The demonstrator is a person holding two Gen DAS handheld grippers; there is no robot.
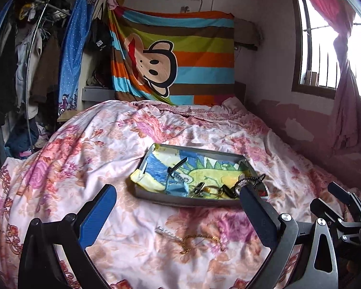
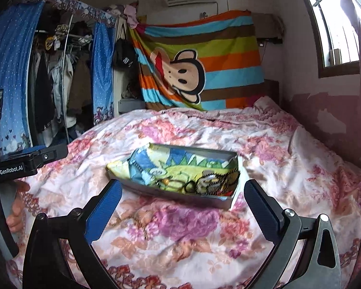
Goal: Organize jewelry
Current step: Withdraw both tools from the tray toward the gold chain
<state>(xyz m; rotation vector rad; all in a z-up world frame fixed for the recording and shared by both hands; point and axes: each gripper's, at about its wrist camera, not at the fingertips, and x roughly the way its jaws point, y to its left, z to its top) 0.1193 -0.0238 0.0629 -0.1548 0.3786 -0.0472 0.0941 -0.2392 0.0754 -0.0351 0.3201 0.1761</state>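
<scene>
A shallow grey box (image 1: 156, 198) lined with a blue and yellow cartoon cloth lies on the floral bedspread; it also shows in the right wrist view (image 2: 170, 193). Several jewelry pieces (image 1: 214, 190) are heaped in its near right corner, and they show in the right wrist view (image 2: 204, 183) too. A black hair clip (image 1: 178, 165) lies in the box middle. A gold chain (image 1: 199, 239) and a small silver comb clip (image 1: 167, 233) lie loose on the bedspread between my left gripper's fingers. My left gripper (image 1: 178, 207) is open and empty. My right gripper (image 2: 183, 200) is open and empty, just short of the box.
The rumpled floral bedspread (image 1: 84, 159) covers the whole bed. A striped monkey cloth (image 1: 180, 57) hangs at the headboard. An open wardrobe with clothes (image 2: 55, 84) stands at the left. A window with a pink curtain (image 1: 344, 72) is at the right. The right gripper shows at the left wrist view's right edge (image 1: 337, 209).
</scene>
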